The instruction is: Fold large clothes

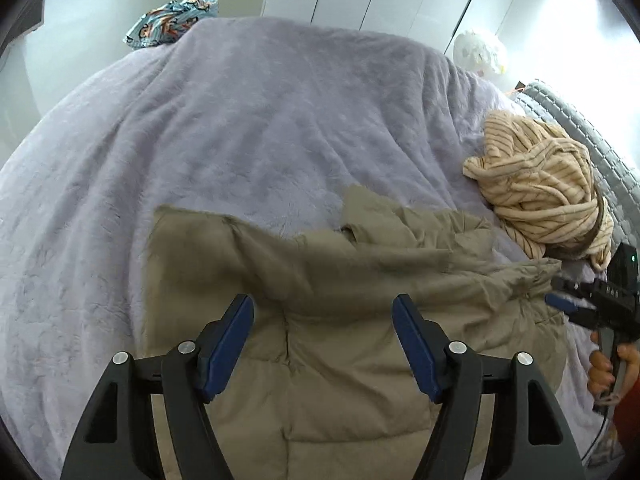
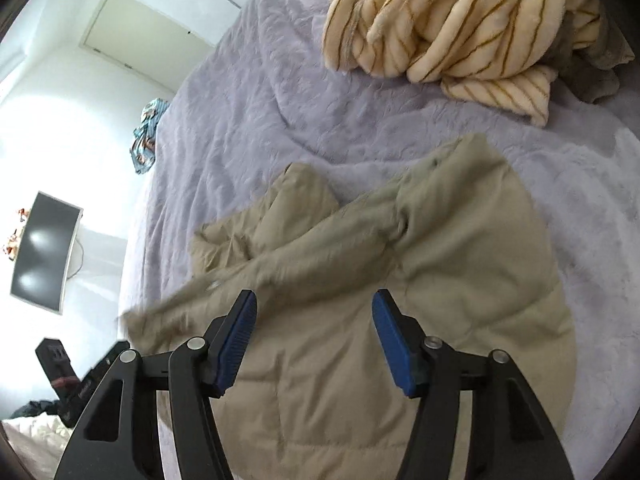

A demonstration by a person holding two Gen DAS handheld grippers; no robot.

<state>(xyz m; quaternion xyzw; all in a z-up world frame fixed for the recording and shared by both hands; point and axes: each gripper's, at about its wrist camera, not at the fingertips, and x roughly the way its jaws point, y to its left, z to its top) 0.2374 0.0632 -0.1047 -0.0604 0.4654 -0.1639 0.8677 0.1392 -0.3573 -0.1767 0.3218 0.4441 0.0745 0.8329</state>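
Lavender bedspread (image 1: 240,128) bears khaki jacket (image 1: 320,352); both grippers' jaws apart.

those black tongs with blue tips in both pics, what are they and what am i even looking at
They are two hand-held grippers, one in each of a person's hands, each with a fisheye camera looking forward along its fingers. One picture comes from the left gripper, the other from the right gripper.

Below them a khaki padded jacket lies rumpled on a bed covered by a lilac fleece blanket. A cream striped garment is bunched up further back, and a blue patterned cloth sits at the far edge.

Both grippers stand open above the jacket; neither holds anything. In the left view you can see the right gripper and the hand holding it.
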